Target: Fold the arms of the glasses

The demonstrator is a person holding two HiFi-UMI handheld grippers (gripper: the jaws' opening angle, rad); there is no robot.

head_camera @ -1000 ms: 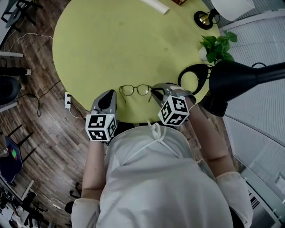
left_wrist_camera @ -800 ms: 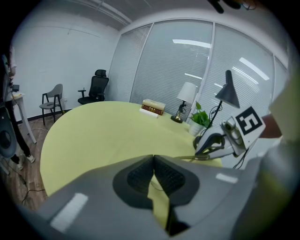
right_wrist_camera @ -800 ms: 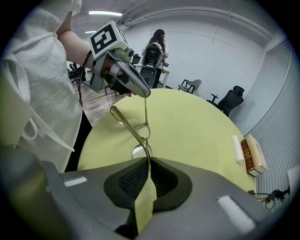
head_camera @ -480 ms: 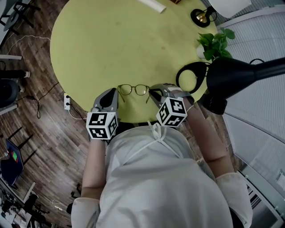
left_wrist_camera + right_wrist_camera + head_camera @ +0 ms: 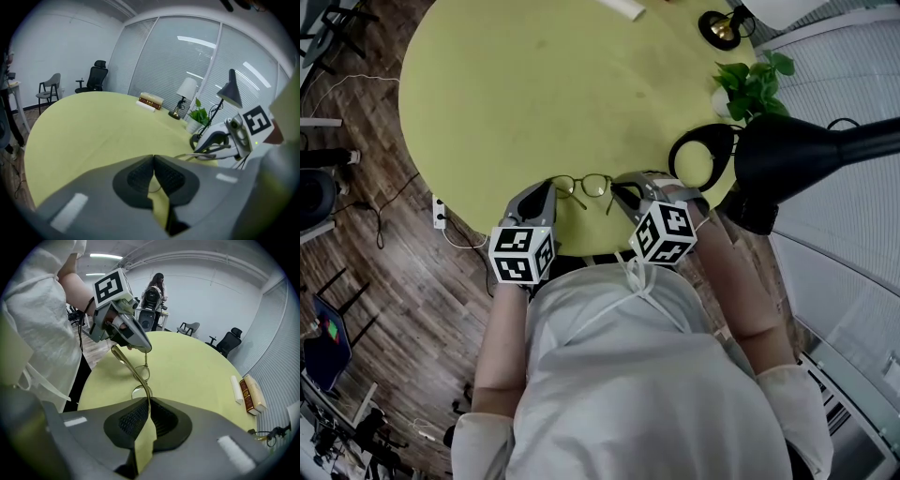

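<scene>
Now my right gripper (image 5: 148, 405) is clamped on one arm of the glasses (image 5: 581, 186), which lie near the desk's (image 5: 534, 84) edge. My left gripper (image 5: 546, 190), clenched empty, sits at the other arm. Next, I judge, that arm needs nudging gently inward.

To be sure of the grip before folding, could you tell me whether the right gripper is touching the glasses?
Touching. The right gripper view shows the right gripper with its jaws closed on a thin arm of the glasses, which runs between them.
</scene>
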